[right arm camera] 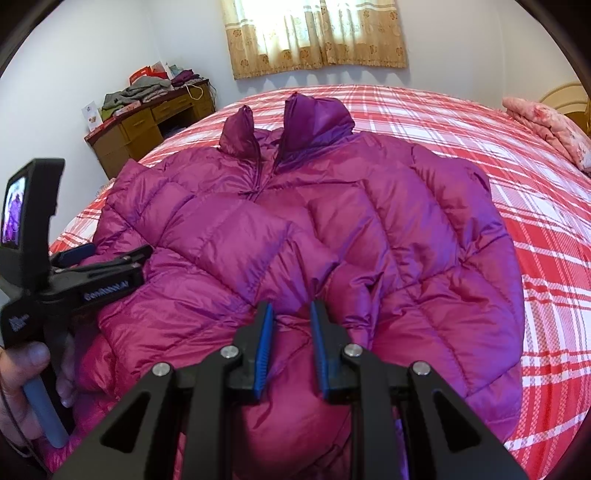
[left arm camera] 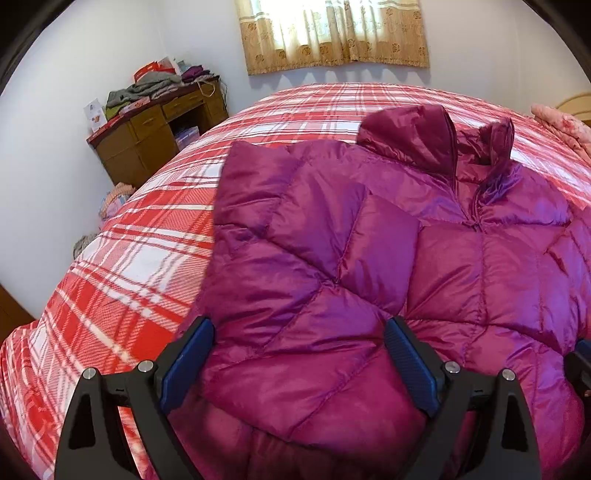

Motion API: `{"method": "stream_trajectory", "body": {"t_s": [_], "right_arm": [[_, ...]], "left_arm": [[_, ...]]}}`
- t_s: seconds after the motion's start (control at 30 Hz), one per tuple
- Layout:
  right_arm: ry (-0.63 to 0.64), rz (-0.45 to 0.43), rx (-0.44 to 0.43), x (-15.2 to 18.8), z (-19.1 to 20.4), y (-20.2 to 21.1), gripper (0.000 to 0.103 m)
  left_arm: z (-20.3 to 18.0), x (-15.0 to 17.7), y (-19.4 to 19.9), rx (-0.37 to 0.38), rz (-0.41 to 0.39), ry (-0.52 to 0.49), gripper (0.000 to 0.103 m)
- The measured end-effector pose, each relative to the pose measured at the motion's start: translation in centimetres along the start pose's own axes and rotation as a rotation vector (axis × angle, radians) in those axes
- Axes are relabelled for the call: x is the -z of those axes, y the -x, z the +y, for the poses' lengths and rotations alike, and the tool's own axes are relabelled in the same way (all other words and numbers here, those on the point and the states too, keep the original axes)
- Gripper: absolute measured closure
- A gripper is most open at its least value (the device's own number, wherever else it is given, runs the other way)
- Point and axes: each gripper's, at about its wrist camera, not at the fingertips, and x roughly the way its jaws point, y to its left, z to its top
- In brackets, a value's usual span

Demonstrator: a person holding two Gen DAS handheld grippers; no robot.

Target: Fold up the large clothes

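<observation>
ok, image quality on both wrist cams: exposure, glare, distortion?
Left wrist: the backlit patterned curtain blows out at top, the shiny magenta quilted down jacket shows soft sheen, and the red plaid bedspread bulges from fisheye, with dark corner vignetting. Right wrist: same blown-out curtain and curved bed; the near jacket hem at the bottom looks soft.

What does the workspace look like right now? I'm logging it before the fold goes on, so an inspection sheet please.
Surface: bed with red plaid cover.
Job's things: purple puffer jacket front up, collar far, sleeves folded in.
Clutter: pink quilt at bed's edge.
Grippers: left gripper jaws wide over jacket; right gripper jaws narrowed on a jacket fold.
Cables: nothing seen.
Surroundings: wooden desk piled with clothes, curtain.
</observation>
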Motion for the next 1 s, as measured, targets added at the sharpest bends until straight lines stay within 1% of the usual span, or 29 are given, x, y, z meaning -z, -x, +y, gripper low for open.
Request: {"method": "stream_trajectory", "body": {"t_s": [0.03,0.07,0.1,0.13,0.2,0.23,0.3,0.37,0.43,0.53,0.6,0.67,0.77,0.83,0.9,0.93,1.0], "right_arm": [[0.005,0.007,-0.005,-0.1,0.0,0.1,0.079],[0.012,0.012,-0.018,-0.3,-0.1,0.4,0.079],[0.016,0.007,-0.035,-0.7,-0.3,1.1,0.079],[0.011,-0.007,-0.046,-1.1,-0.7,1.7,0.076],[-0.017,-0.061,-0.044,-2.6,-2.0,3.5,0.076],[-0.033,-0.084,-0.034,-3.3,-2.5,4.2,0.075],[-0.071,-0.131,0.015,-5.2,-4.1,5.0,0.073],[-0.113,-0.147,0.073,-7.0,-5.8,4.7,0.066],[-0.141,-0.141,0.115,-8.2,-7.2,3.4,0.065],[-0.119,-0.079,0.16,-8.5,-8.2,0.3,0.065],[-0.111,-0.03,0.165,-7.8,-8.9,-1.7,0.066],[-0.11,-0.004,0.155,-6.7,-9.5,-2.9,0.066],[-0.129,-0.008,0.134,-6.0,-10.0,-2.9,0.066],[-0.132,-0.007,0.132,-5.8,-10.1,-2.8,0.066],[-0.127,-0.005,0.14,-5.6,-10.0,-2.8,0.066],[-0.125,-0.004,0.143,-5.6,-9.9,-2.8,0.066],[-0.119,-0.004,0.151,-5.4,-9.8,-2.8,0.066]], "left_arm": [[0.3,-0.2,0.6,0.001,0.001,0.011,0.009],[0.8,-0.7,1.5,0.019,-0.01,0.017,0.009],[1.2,-1.2,2.4,0.039,-0.027,0.018,0.009],[1.7,-2.2,3.6,0.055,-0.061,0.014,0.009],[2.6,-4.1,4.8,0.047,-0.117,0.018,0.009],[3.1,-5.0,4.8,0.042,-0.13,0.029,0.009],[3.8,-6.4,3.8,0.01,-0.135,0.046,0.009],[4.5,-7.6,1.3,-0.021,-0.099,0.075,0.009],[4.8,-8.1,-1.2,-0.032,-0.055,0.098,0.009],[3.4,-7.4,-5.1,-0.042,0.015,0.078,0.009],[2.5,-6.4,-6.5,-0.052,0.03,0.059,0.009],[1.8,-5.6,-7.1,-0.061,0.026,0.042,0.009],[2.0,-5.6,-7.4,-0.06,0.039,0.058,0.006],[3.0,-5.6,-8.0,-0.029,0.063,0.108,0.002],[3.6,-5.4,-8.3,0.0,0.077,0.146,0.001],[3.5,-5.4,-8.3,0.002,0.077,0.148,0.001],[3.1,-5.4,-8.2,-0.019,0.067,0.129,0.001]]}}
